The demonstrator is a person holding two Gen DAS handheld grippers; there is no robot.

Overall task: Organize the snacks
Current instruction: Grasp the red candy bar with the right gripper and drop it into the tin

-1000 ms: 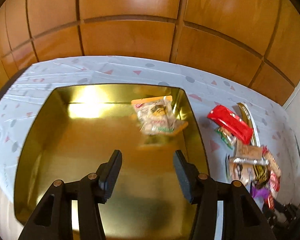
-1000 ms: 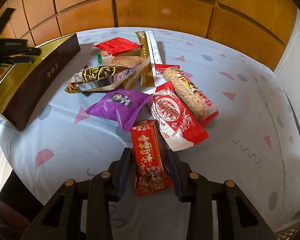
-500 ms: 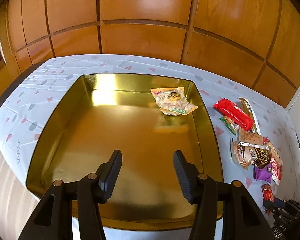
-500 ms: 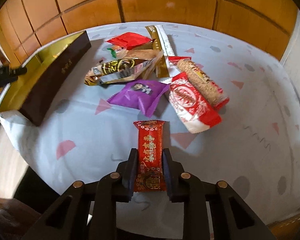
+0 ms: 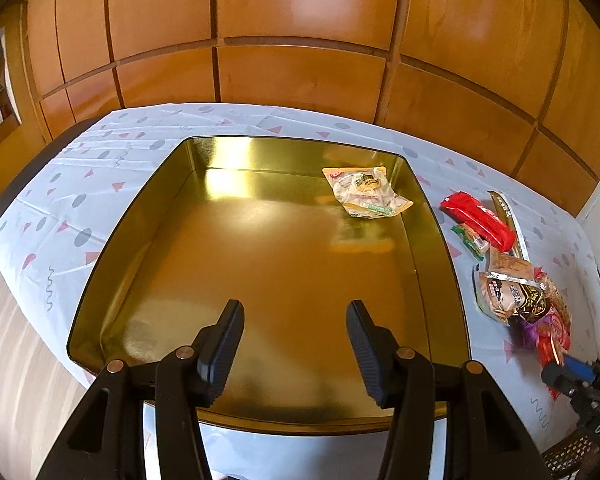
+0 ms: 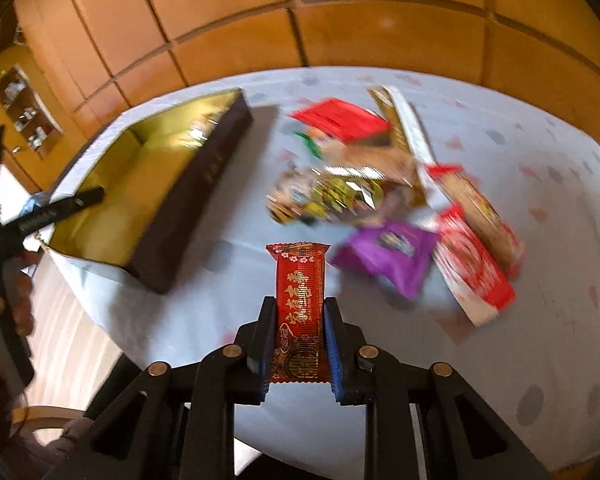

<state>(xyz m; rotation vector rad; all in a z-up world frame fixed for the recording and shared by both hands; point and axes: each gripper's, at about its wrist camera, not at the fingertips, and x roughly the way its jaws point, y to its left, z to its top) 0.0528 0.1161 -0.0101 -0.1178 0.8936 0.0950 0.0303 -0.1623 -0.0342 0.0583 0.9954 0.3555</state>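
Observation:
My right gripper [image 6: 300,312] is shut on a red snack bar with gold print [image 6: 300,280] and holds it above the table. A pile of snacks [image 6: 380,184] lies ahead of it: a purple packet [image 6: 388,252], red wrappers, a gold-black bag. The gold tin [image 6: 112,208] stands to its left. In the left wrist view my left gripper [image 5: 296,320] is open and empty over the near part of the gold tin [image 5: 112,280]. One orange-edged snack packet [image 5: 364,196] lies in the tin's far right corner. The snack pile [image 5: 512,276] lies right of the tin.
A white tablecloth with pink and grey shapes [image 5: 60,208] covers the table. A wood-panelled wall [image 5: 300,60] stands behind it. The table's near edge drops to the wooden floor [image 6: 68,344] at the left.
My right gripper closed on the red snack bar and lifted it, swinging left toward the tin. My left gripper drew back from the tin, staying open.

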